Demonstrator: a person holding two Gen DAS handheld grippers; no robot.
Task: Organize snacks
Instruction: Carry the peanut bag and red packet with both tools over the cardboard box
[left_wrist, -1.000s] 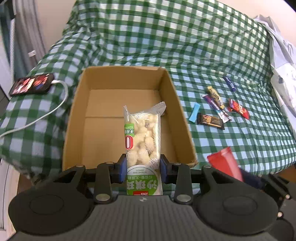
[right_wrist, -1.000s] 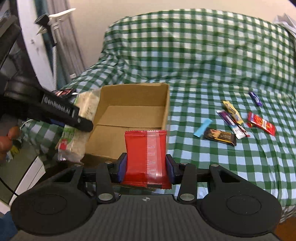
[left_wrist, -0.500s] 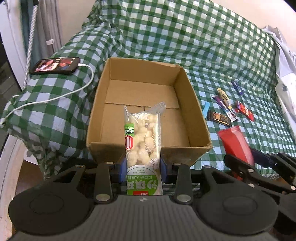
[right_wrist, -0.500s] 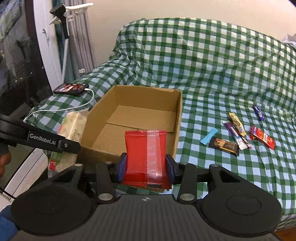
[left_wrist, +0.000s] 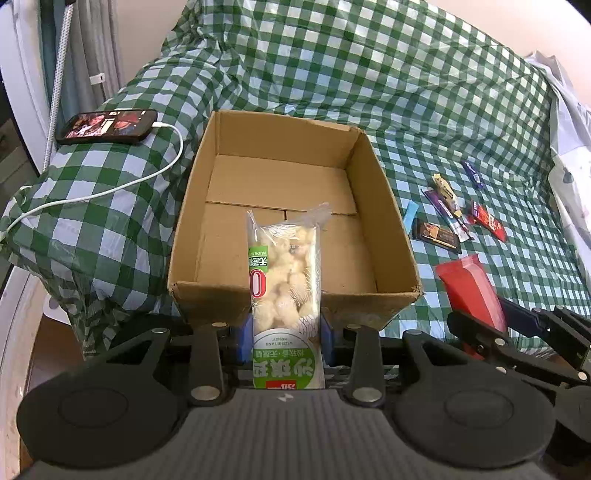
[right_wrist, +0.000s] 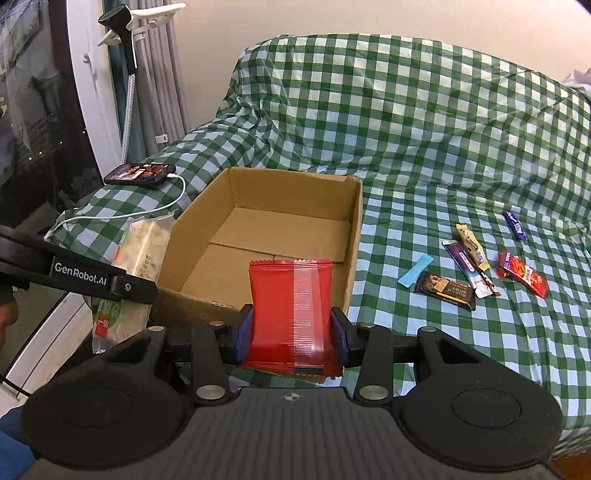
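- Backing off — both grippers now sit nearer than the cardboard box (left_wrist: 291, 206), which looks empty.
- Left gripper (left_wrist: 284, 332) clamps the puffed-snack pack (left_wrist: 284, 280); right gripper (right_wrist: 291, 328) clamps the red packet (right_wrist: 291, 306) — neither dropped yet.

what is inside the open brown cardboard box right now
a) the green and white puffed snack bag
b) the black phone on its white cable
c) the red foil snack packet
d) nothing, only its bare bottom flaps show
d: the brown cardboard box shows only bare flaps, while the red foil snack packet and the green and white puffed snack bag sit clamped in the right gripper and left gripper, short of its near wall.
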